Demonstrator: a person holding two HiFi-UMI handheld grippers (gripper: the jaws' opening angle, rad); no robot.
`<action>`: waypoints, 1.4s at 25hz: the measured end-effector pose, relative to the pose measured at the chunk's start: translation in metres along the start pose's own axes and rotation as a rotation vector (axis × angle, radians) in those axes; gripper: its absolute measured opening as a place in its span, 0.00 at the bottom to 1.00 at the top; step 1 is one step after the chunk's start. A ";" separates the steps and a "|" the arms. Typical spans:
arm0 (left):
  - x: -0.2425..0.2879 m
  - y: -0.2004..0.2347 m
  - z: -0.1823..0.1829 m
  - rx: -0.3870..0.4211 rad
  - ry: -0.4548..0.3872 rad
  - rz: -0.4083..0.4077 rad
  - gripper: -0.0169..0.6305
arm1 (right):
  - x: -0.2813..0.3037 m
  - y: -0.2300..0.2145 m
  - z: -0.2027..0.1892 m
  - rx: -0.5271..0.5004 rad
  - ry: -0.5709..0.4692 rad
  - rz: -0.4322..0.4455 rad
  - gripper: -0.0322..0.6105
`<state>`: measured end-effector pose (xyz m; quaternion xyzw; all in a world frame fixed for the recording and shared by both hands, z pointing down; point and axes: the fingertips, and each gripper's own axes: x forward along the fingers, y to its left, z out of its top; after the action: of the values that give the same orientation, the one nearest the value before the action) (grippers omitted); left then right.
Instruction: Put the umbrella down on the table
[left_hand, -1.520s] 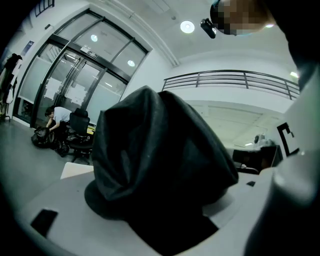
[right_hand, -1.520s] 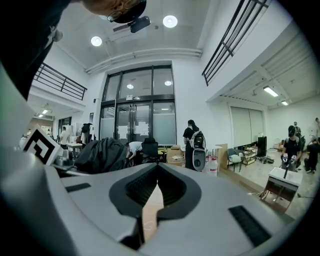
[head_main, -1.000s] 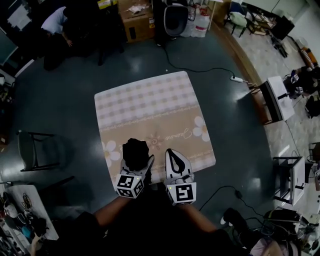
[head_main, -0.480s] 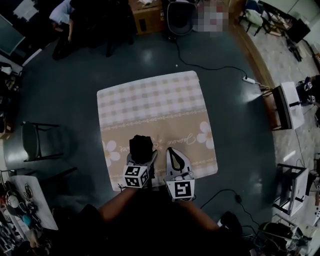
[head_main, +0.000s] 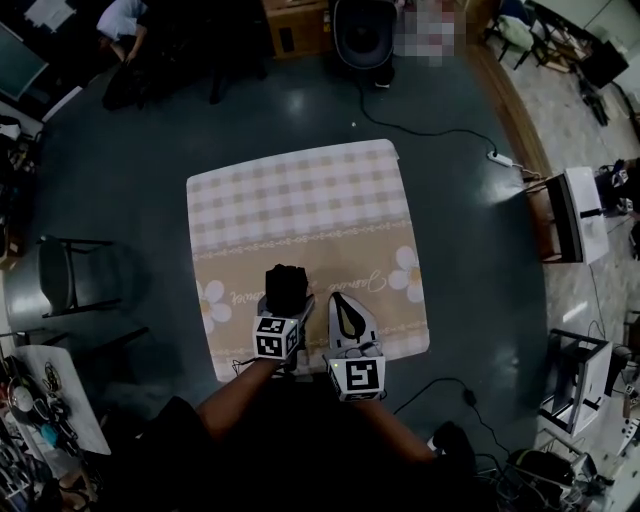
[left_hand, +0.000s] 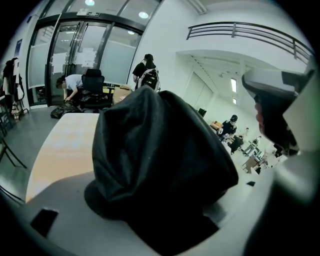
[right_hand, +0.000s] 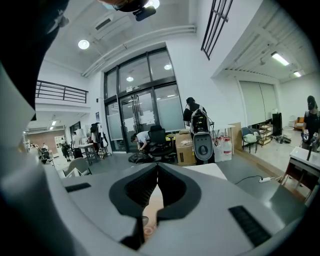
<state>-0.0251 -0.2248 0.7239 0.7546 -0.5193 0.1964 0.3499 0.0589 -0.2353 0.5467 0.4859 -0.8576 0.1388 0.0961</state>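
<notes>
Your left hand-held gripper (head_main: 284, 312) is clamped on the umbrella (head_main: 285, 286), a compact black one folded into a bunched bundle of fabric. In the left gripper view it fills the space between the jaws and bulges out well beyond them. From the head view it sits over the near part of the worktop (head_main: 300, 200), just beside your right hand-held gripper (head_main: 344, 312). That one has its jaws pressed together on nothing; only a sliver of the patterned cloth shows past them. You cannot tell from these views whether the umbrella's underside is touching the cloth or hanging just above it. It is probably light, and soft on the outside: loose, slick canopy folds that squash and slide under the pads, with a stiff shaft and ribs somewhere in the core. The safest hold is likely across the middle of the bundle, firm enough to bear on that core rather than pinching a fold alone, since a fold could slip free or let the bundle sag. When you lower it, expect the fabric to spread and the bundle to roll a little on the cloth, so lay it flat on its side before you part the jaws.
</notes>
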 end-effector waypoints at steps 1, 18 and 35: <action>0.003 0.006 -0.005 -0.002 0.014 0.002 0.60 | 0.003 0.002 -0.001 0.000 0.003 -0.001 0.08; 0.067 0.022 -0.045 -0.023 0.201 0.023 0.60 | -0.003 -0.028 -0.021 0.046 0.046 -0.054 0.08; 0.094 0.020 -0.064 0.020 0.313 -0.006 0.60 | -0.021 -0.040 -0.024 0.059 0.060 -0.114 0.08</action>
<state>-0.0031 -0.2425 0.8357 0.7198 -0.4540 0.3158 0.4196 0.1045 -0.2299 0.5690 0.5321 -0.8208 0.1729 0.1149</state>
